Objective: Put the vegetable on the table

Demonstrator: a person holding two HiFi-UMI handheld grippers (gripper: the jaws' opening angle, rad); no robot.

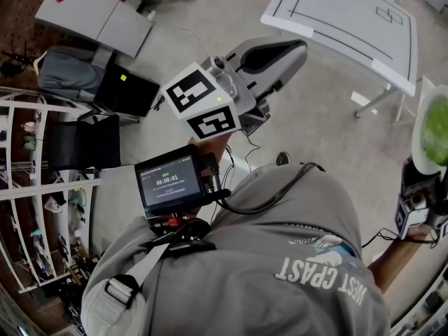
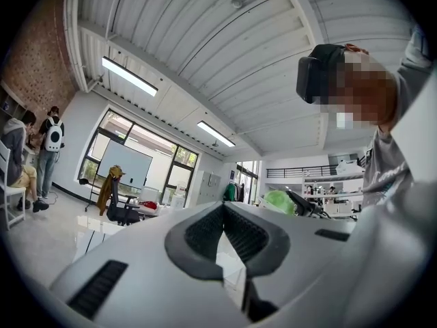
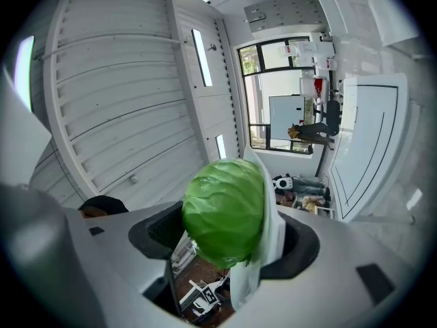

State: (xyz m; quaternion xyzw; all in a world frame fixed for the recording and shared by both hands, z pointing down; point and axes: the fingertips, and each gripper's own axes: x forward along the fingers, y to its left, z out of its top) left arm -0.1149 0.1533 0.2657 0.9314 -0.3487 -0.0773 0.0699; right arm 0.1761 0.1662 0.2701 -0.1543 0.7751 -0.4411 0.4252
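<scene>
Gripping a green cabbage (image 3: 222,207), the right gripper (image 3: 231,246) has its jaws clamped on it, a thin white piece pressed against one side. The cabbage is held in the air at the person's right, well apart from the white table (image 1: 336,12). The left gripper (image 2: 224,214) is raised with its jaws together on nothing.

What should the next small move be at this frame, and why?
Probably carry the right hand-held gripper toward the white table: its jaws are clamped on the cabbage, which is in the air, apart from the table.
</scene>
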